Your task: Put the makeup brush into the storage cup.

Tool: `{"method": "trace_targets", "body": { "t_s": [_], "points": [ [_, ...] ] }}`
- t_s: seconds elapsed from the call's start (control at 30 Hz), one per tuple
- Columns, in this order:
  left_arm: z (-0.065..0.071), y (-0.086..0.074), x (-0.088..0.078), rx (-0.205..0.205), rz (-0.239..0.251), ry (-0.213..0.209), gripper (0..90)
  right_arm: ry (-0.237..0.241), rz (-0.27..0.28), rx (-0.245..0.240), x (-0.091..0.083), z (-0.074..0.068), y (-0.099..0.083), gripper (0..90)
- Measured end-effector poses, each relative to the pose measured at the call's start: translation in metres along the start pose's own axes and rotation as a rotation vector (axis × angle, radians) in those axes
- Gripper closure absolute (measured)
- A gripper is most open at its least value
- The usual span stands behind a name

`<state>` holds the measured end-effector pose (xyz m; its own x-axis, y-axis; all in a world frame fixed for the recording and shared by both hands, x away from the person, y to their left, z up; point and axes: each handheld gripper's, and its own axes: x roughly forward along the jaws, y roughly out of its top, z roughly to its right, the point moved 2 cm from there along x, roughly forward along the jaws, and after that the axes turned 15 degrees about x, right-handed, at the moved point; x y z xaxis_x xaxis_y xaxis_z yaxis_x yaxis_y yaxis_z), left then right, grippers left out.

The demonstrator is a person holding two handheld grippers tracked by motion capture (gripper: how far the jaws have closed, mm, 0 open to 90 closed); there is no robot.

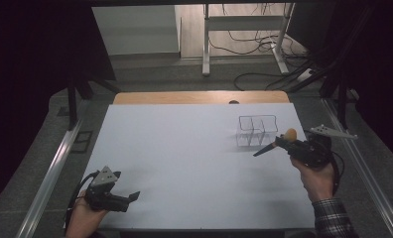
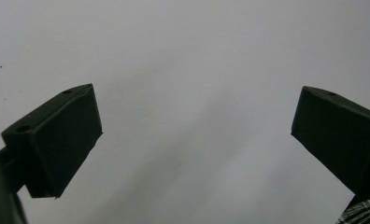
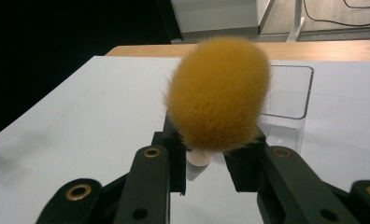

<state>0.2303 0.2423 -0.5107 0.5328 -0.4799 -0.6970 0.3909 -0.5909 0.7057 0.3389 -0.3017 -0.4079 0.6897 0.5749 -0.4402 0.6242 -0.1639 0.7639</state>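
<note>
Right tongs (image 1: 283,142) clamp a brush (image 3: 218,100) at its neck, bristles up, beside the clear holder (image 1: 256,130), likely for dropping in; left tongs (image 1: 130,197) idle wide, lower left.

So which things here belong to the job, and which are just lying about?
Job:
- makeup brush with orange bristles, clamped in the right claw
- clear divided organiser, just beyond the brush

Lying about:
- left claw, open and idle on the white table
- cables and desk legs on the floor behind
</note>
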Motion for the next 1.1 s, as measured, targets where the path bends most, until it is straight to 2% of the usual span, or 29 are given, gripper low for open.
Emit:
{"method": "trace_targets", "body": {
  "t_s": [0.47, 1.1],
  "points": [
    [-0.002, -0.007, -0.005, -0.018, -0.003, 0.012, 2.0, -0.014, 0.021, 0.02, -0.005, 0.007, 0.012, 71.3],
    [-0.004, -0.009, -0.005, -0.029, -0.007, 0.017, 2.0, -0.047, 0.064, 0.03, -0.012, 0.018, 0.032, 71.3]
  ]
}}
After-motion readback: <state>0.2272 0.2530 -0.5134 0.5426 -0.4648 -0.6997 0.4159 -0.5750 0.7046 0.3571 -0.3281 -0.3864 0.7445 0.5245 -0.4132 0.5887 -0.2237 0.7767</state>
